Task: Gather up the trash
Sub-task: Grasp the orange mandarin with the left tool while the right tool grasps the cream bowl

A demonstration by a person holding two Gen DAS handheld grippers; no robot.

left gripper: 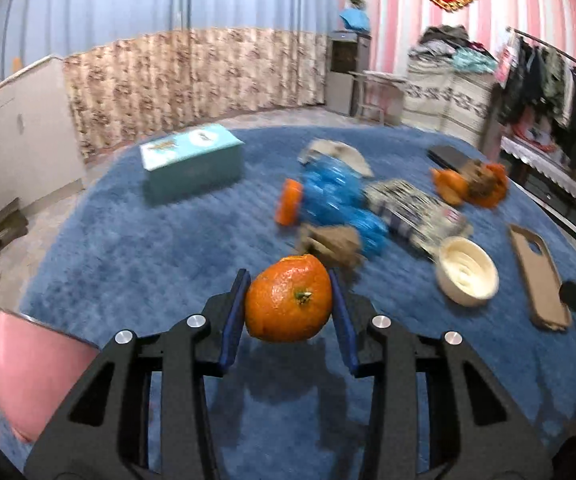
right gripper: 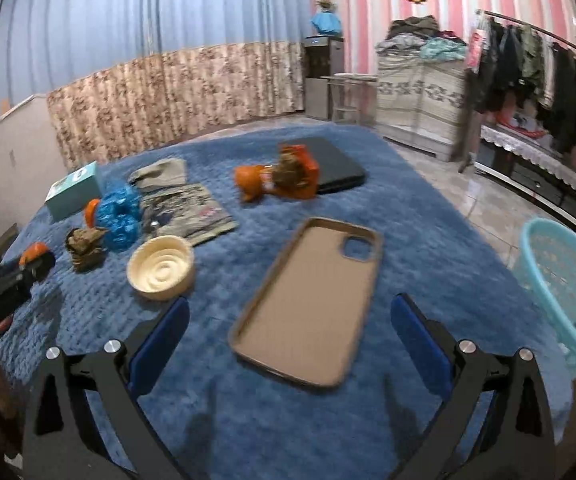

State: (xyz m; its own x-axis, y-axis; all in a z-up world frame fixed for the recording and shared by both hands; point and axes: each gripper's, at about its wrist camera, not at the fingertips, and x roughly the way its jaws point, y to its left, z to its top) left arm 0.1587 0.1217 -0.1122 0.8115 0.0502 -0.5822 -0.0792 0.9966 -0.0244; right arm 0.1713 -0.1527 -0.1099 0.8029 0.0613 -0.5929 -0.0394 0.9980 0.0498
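Home bedroom: clothes rack (right gripper: 535, 60), floral curtains (right gripper: 168, 96), striped pink wallpaper (right gripper: 367, 12), blue plush blanket (right gripper: 248, 420).

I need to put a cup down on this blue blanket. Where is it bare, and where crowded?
Bare: the blanket between the teal box and the pink chair, and the near edge before the phone case. Crowded: around the blue plastic wrapper, cream lid and peels.

Phone case (right gripper: 307, 304) on blanket (right gripper: 427, 240), bowl (right gripper: 161, 267) left, basket (right gripper: 567, 292) right
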